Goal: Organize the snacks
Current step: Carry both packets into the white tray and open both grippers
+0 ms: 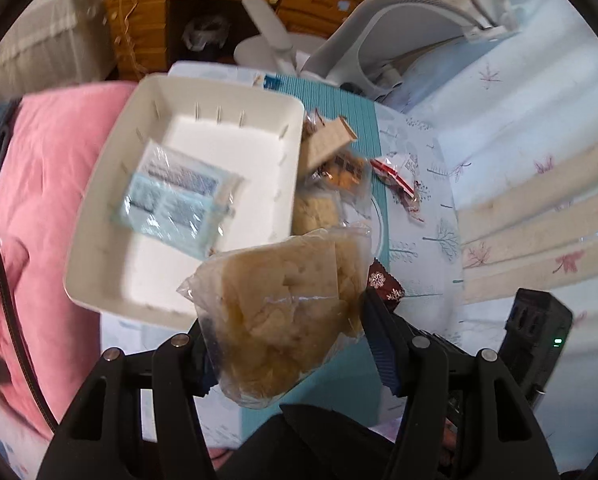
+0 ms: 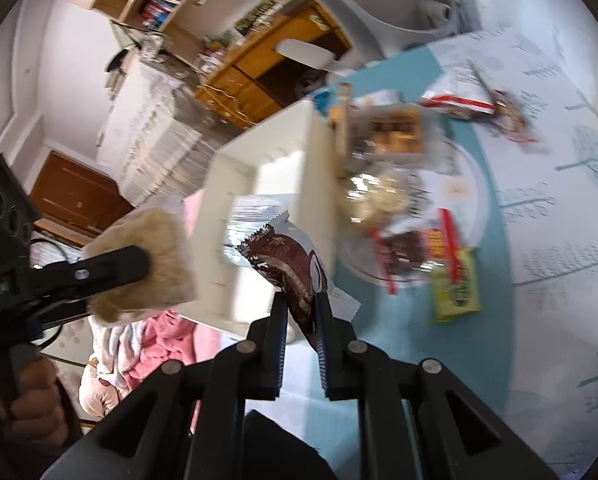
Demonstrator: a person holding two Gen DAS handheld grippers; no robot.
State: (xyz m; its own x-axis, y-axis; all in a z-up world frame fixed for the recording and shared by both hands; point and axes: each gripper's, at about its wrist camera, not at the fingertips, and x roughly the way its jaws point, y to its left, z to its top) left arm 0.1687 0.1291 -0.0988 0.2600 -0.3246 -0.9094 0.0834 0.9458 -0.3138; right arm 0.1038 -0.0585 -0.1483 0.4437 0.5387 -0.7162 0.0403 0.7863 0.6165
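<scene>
Both claws are loaded and on the way to the white bin (image 1: 99, 240), so the step in hand is carrying snacks from the pile to the container. The left claw (image 1: 287, 344) is clamped on a clear bag of pale bread (image 1: 283, 296), held in the air over the bin's near corner; the right claw (image 2: 301, 308) is pinched together on a brown-and-white snack wrapper (image 2: 295, 264), also lifted, hanging just in front of the bin's side wall. Inside the bin lies one pale blue cellophane packet (image 1: 175, 196) against the far-left part, with bare floor beside it. More snacks wait on the surface beside the bin: a bag of biscuits (image 2: 395, 132), a red-and-white packet (image 1: 395, 176) and a yellow-green packet (image 2: 457, 284). The next move, as I judge it, calls for bringing each claw over the bin's open floor, lowering it inside the walls and parting the fingers so the bread and the wrapper land flat beside the blue packet rather than on the rim
</scene>
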